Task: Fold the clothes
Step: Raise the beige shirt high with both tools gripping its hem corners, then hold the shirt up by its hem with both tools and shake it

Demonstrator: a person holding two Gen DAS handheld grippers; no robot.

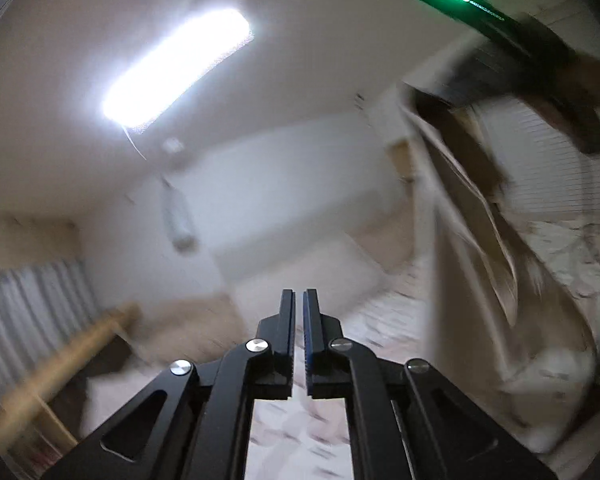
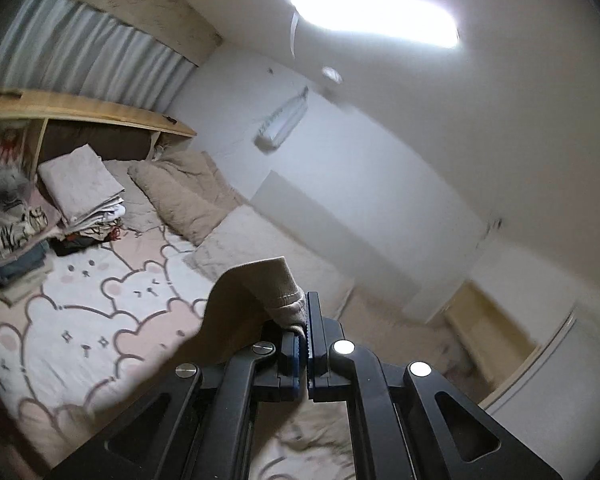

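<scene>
No writing, label, brand or number could be read anywhere; the bedsheet [image 2: 100,300] carried only cartoon bear faces, and the rest was too blurred.

A bed [image 2: 100,320] fills the lower left of the right wrist view, covered by a pink and white sheet printed with cartoon bears. At its head stands a wooden headboard shelf [image 2: 100,114], and behind that shelf hang pale grey curtains [image 2: 100,52]. On the bed, along the wall side, lie a beige quilted comforter [image 2: 188,196] and, next to it, a pale fuzzy blanket [image 2: 260,248]. Above the bed a long ceiling lamp [image 2: 376,16] glows bright white. High on the white wall beside the bed sits an air conditioner [image 2: 284,120], slightly blurred.
</scene>
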